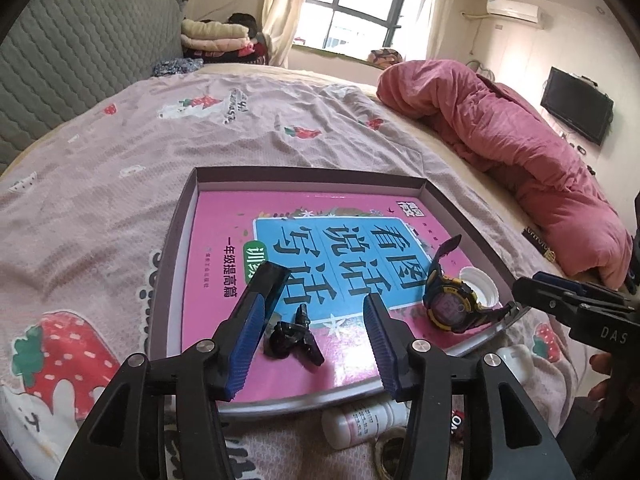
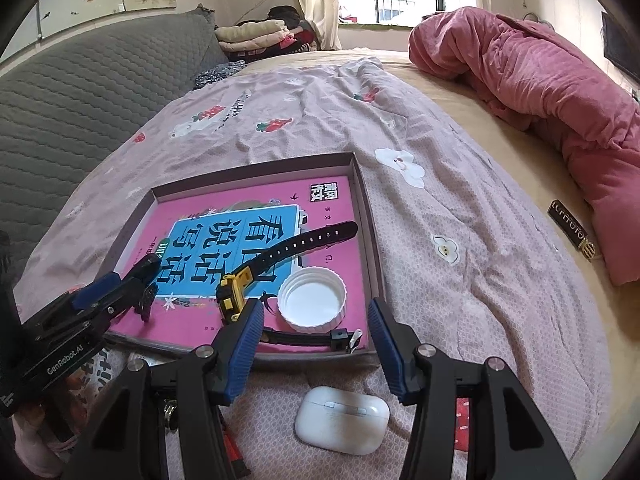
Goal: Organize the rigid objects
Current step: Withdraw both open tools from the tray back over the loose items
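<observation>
A shallow grey box (image 1: 170, 256) lies on the bed with a pink book (image 1: 224, 240) flat inside it. On the book rest a small black clip (image 1: 294, 338), a yellow-and-black watch (image 1: 450, 300) and a white cap (image 2: 312, 298). My left gripper (image 1: 320, 286) is open above the clip, which lies loose between its blue pads without touching them. My right gripper (image 2: 315, 306) is open over the box's near edge, holding nothing. A white earbud case (image 2: 342, 420) lies on the sheet below it. A white bottle (image 1: 360, 424) lies just outside the box.
A rolled pink quilt (image 2: 540, 76) runs along the right of the bed. A grey padded headboard (image 1: 72, 52) stands at the left, with folded clothes (image 1: 216, 36) at the far end. Keys (image 2: 170, 412) and a small red item (image 1: 456, 428) lie near the box's near edge.
</observation>
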{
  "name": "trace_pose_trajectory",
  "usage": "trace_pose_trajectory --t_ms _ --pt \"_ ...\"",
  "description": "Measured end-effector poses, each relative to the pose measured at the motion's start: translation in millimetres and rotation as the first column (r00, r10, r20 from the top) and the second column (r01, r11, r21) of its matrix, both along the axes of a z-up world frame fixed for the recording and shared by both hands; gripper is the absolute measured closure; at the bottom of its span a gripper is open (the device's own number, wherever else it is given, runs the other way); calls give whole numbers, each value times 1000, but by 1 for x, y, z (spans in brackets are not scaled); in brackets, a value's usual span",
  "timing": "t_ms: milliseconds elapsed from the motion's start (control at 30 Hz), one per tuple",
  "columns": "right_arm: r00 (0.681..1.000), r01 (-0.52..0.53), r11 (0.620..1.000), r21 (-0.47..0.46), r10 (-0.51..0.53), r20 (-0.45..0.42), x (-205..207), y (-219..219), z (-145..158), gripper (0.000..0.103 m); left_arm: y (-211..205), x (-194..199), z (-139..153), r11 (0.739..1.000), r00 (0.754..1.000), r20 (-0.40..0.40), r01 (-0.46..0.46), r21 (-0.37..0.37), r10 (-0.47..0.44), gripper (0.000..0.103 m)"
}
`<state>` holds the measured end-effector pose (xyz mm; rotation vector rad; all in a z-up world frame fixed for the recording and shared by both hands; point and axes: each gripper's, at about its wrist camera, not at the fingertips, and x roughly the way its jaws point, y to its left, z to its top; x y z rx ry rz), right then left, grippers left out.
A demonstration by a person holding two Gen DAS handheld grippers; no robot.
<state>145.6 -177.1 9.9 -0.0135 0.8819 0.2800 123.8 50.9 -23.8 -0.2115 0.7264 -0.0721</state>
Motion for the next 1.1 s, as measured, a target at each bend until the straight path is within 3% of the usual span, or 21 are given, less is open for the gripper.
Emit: trace_pose_trajectory --t_ms 533,1100 --pt "998 -25 998 -54 27 54 -16 0 9 49 -6 -23 7 998 999 -17 -37 49 38 39" --pt "995 -14 1000 -13 16 103 -33 -16 32 49 -6 -50 23 993 996 10 -84 79 84 38"
